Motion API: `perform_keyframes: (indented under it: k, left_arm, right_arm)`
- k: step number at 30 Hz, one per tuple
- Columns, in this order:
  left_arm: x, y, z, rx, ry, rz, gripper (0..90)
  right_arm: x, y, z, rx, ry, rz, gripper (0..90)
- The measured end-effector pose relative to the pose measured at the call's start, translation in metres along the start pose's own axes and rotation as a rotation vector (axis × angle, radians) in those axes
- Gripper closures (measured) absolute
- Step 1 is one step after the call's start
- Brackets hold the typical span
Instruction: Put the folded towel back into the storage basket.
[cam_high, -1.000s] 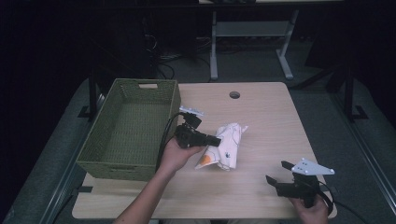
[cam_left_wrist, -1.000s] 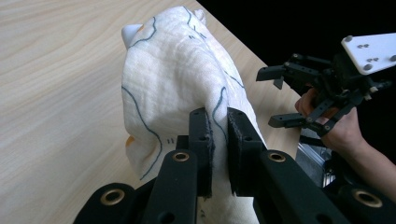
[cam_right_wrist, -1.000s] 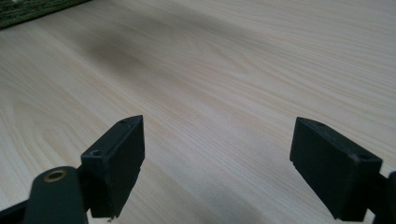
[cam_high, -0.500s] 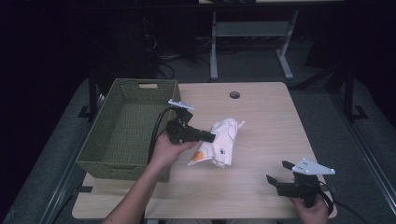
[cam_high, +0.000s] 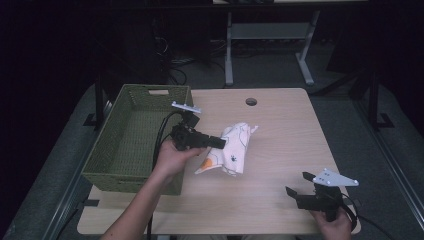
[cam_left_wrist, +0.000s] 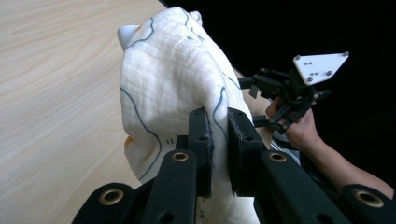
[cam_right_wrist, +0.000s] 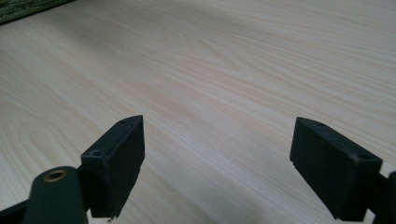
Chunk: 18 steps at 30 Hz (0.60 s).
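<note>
High view, pale wood table (cam_high: 280, 140), dark room, grey floor (cam_high: 360, 125).

my bench (cam_high: 280, 200) is pale wood with a round hole (cam_high: 251, 102) near its far edge. a green woven basket (cam_high: 135, 145) sits on its left side, and beside it the white printed cloth (cam_high: 235, 152) (one end lifted).

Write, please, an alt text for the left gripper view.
The left claw is shut on a fold of white crumpled cloth with thin dark lines, held above the light wooden table. Farther right, a hand holds the right claw, open, against a dark background.
</note>
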<state>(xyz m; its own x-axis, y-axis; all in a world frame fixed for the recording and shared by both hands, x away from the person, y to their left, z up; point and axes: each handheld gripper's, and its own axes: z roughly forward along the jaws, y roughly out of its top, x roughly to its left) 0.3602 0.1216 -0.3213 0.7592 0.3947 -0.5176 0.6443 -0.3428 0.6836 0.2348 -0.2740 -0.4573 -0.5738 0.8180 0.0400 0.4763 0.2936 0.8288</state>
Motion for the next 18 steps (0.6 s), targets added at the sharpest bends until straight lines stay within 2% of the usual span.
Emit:
perform_keyframes:
  k: [4, 7, 18]
  left_arm:
    - [0.001, 0.001, -0.007, 0.0, -0.01, 0.006, 81.4]
    - [0.003, 0.001, -0.013, -0.014, -0.023, -0.004, 81.4]
    - [0.003, 0.006, -0.029, -0.028, -0.035, 0.005, 81.4]
  right_arm:
    - [-0.001, 0.0, 0.001, 0.002, -0.005, 0.003, 17.6]
    - [-0.002, -0.001, 0.002, 0.006, -0.006, 0.013, 17.6]
    - [-0.004, -0.001, 0.003, 0.007, -0.014, 0.026, 17.6]
